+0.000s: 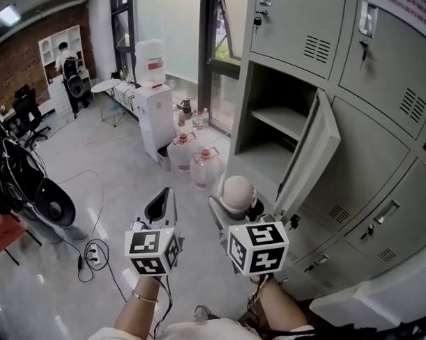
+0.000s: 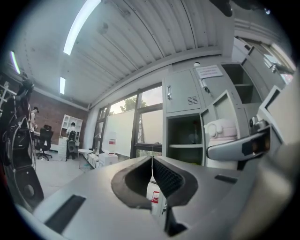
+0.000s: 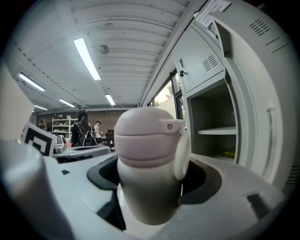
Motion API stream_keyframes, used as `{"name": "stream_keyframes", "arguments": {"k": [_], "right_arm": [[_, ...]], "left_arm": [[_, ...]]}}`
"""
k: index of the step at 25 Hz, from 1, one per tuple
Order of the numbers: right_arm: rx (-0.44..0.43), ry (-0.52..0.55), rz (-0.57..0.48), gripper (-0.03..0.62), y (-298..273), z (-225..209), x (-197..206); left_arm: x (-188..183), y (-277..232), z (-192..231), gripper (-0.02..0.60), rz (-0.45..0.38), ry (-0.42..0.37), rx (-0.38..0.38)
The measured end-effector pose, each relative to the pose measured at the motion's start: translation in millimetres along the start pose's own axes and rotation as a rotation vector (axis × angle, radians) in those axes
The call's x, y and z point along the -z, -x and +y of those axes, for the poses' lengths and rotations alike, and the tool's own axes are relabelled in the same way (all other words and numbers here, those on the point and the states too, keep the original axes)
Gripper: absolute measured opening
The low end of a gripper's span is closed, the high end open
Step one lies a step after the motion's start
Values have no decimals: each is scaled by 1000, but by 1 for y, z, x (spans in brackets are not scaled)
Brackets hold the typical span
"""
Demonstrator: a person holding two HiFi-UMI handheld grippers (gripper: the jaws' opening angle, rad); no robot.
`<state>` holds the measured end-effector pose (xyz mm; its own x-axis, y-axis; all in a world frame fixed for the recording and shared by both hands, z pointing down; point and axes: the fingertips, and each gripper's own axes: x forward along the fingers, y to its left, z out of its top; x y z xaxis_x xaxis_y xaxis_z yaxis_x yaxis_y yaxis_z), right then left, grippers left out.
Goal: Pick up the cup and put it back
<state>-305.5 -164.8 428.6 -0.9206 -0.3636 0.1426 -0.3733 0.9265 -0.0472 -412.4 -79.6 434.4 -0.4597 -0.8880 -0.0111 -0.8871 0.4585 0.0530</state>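
A pale cup (image 3: 150, 164) with a pink lid and a side loop stands upright between the jaws of my right gripper (image 3: 152, 187), which is shut on it. In the head view the cup (image 1: 238, 193) hangs just in front of the open locker compartment (image 1: 281, 123), low and to its left. Left of it, my left gripper (image 1: 163, 202) is held at about the same height. Its jaws meet along a thin seam, with nothing between them (image 2: 152, 161). From the left gripper view the cup (image 2: 220, 129) and the right gripper's finger (image 2: 239, 145) show at the right.
The locker door (image 1: 312, 162) stands swung open to the right of the cup. A water dispenser (image 1: 154, 108) and several water jugs (image 1: 203, 165) stand on the floor ahead left. A power strip (image 1: 93, 254) with cables lies on the floor at the left.
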Motion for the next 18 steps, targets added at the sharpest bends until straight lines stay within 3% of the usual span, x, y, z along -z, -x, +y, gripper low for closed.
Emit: {"name": "stream_keyframes", "arguments": {"k": [11, 18], "right_arm": [[110, -25, 20, 345, -77, -47, 2], [224, -36, 23, 345, -95, -83, 2]], "left_arm": [[10, -94, 18, 11, 0, 53, 97], [10, -148, 1, 11, -11, 37, 209]]}}
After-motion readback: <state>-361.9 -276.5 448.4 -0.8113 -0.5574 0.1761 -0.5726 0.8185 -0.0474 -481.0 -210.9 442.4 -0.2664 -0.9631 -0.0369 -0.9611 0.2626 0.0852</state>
